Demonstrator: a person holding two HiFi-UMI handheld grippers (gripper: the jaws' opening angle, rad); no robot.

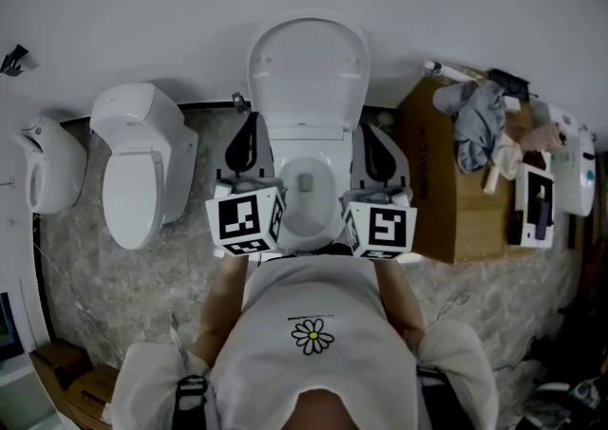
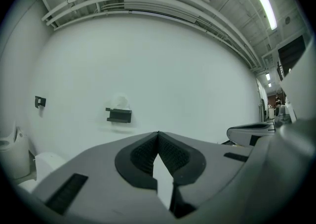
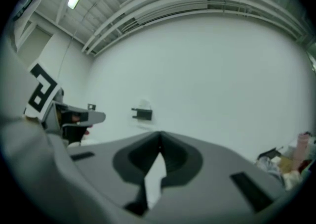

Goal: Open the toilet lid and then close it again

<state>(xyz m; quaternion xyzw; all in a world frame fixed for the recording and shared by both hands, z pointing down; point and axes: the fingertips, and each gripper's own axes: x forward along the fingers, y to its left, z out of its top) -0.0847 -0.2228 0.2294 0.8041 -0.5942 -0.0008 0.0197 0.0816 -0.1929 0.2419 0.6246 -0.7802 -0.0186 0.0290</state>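
Toilet lid [image 1: 307,67] stands raised against the wall [image 1: 427,1], ahead of and between the two tools, with its long axis running up and away from the person above the open bowl [image 1: 306,198]. Left gripper [image 2: 158,134] and right gripper [image 3: 159,134] flank the bowl, jaws closed together on nothing. Both seem about equally near the lid, though foreshortening makes this uncertain.
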